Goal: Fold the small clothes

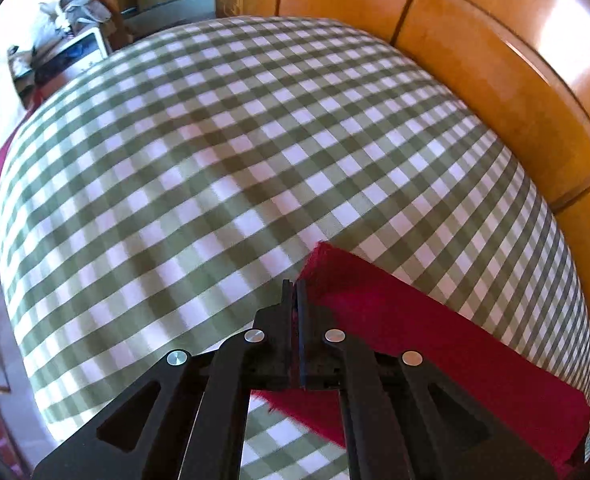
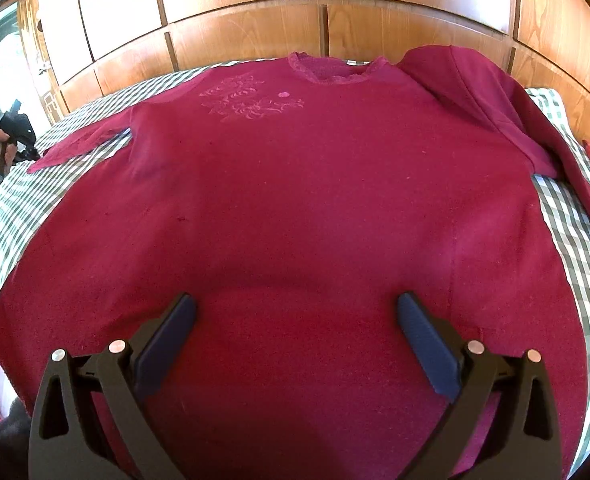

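Flat on the checked cloth [image 1: 215, 152] the red top [image 2: 295, 200] is spread. Its sleeve [image 1: 415, 320] is pinched by the left gripper [image 1: 294, 292], jaws closed. Above the hem the right gripper [image 2: 295, 320] is held wide open, empty.

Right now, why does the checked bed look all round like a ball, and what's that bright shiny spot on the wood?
Left wrist view: the fisheye lens bulges the flat checked sheet into a dome, and the squares look a bit smeared; the bright spot is glare on the glossy wood panel. Right wrist view: the same lens bends the red top, and a soft shadow falls near the open right gripper.
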Motion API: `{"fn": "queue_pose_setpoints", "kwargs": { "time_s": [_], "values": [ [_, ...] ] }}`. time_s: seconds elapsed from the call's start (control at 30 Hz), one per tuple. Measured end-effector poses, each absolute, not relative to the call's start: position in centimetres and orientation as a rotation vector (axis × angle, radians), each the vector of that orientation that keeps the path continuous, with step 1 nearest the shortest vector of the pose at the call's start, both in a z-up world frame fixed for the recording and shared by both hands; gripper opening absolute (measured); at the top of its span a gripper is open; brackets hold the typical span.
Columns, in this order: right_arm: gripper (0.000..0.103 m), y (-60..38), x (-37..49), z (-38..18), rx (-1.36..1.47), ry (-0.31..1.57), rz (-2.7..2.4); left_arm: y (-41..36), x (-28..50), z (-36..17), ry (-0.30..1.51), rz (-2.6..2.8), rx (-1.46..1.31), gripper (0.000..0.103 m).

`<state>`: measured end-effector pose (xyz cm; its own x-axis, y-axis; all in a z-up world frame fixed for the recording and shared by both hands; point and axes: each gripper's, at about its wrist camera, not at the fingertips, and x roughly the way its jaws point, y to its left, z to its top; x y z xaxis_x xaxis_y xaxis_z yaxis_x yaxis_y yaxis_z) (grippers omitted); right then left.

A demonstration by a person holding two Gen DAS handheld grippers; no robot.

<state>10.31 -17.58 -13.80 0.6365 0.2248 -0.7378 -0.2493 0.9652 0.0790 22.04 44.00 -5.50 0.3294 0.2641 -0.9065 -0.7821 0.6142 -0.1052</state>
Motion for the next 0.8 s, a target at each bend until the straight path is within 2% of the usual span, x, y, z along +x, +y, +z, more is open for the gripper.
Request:
{"fn": "queue_pose_setpoints", "kwargs": {
  "time_s": [0.2, 0.27, 0.37, 0.5, 0.57, 0.8],
  "values": [
    [0.099, -18.3, 10.3, -13.0, 0.006, 0.861, 0.283, 39.5, 19.1, -1.4, 0.897, 0.727, -0.476, 0.0],
    [0.093, -19.5, 10.2, -12.2, 0.041, 0.861, 0.265, 36.4, 18.3, -0.2, 0.863, 0.66, -0.421, 0.0],
    [0.089, -23.7, 9.5, -10.6, 0.106, 0.819, 0.156, 29.9, 17.1, 0.7, 0.838, 0.508, -0.328, 0.0],
    [0.083, -31.8, 8.0, -10.0, 0.123, 0.787, -0.087, 20.8, 17.3, -1.0, 0.86, 0.277, -0.226, 0.0],
    [0.076, -36.6, 7.3, -10.2, 0.112, 0.786, -0.241, 15.8, 16.6, -2.0, 0.878, 0.159, -0.19, 0.0],
    [0.073, -48.4, 8.6, -11.1, -0.022, 0.803, -0.551, 1.0, 14.4, -5.7, 0.949, -0.179, -0.105, 0.0]
  ]
}}
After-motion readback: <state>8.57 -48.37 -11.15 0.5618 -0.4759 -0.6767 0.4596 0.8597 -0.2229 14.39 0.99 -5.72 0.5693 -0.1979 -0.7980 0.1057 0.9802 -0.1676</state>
